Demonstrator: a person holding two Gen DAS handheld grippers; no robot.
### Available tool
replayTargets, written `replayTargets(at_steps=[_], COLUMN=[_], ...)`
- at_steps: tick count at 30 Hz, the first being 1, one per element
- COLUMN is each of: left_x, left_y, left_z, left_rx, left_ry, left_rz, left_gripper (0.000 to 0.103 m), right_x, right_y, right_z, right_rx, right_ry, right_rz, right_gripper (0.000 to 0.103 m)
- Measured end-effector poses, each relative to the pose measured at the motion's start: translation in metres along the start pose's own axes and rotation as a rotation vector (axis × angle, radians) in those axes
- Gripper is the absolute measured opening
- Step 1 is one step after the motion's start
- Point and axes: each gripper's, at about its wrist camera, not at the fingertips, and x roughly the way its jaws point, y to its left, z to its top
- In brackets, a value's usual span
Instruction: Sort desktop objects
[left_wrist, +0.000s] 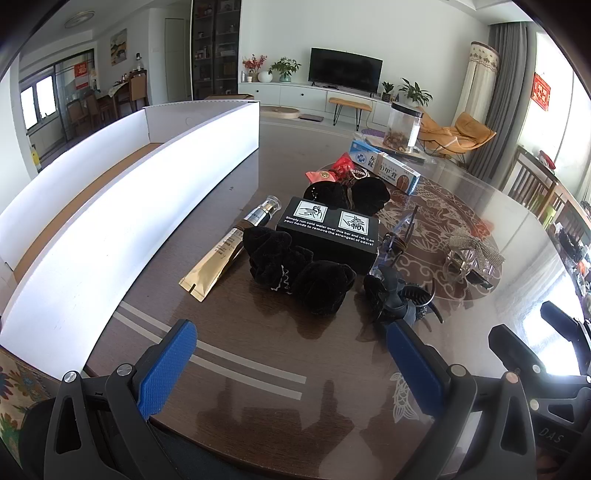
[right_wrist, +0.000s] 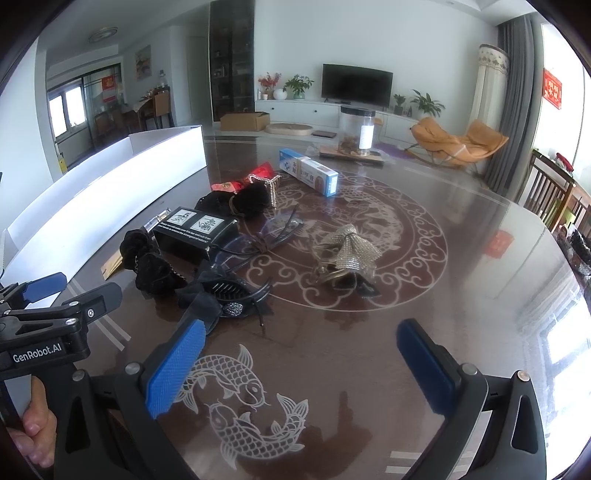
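Both the left gripper (left_wrist: 291, 363) and right gripper (right_wrist: 301, 363) hover released above the dark glossy table (right_wrist: 461, 258), grasping nothing. The black velvet scrunchie (left_wrist: 295, 273) and black printed box (left_wrist: 328, 230) lie mid-table, beside the long white cardboard tray (left_wrist: 122, 221) along the left edge, probably the sorting destination.

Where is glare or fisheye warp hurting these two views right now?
Left wrist view: the white box wall is blown out and bowed by the fisheye. Right wrist view: window glare washes the glossy table on the right; the black hair clip stays sharp.
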Motion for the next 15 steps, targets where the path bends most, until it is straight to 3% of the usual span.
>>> replayTargets(at_steps=[15], left_x=[0.0009], left_y=[-0.0009], left_z=[0.0000], left_rx=[0.000], left_ry=[0.004], left_rz=[-0.001], left_gripper=[0.103], right_x=[-0.0001], right_y=[0.0014], right_z=[-0.0004], right_rx=[0.000], right_ry=[0.000], right_rz=[0.002], right_gripper=[0.103])
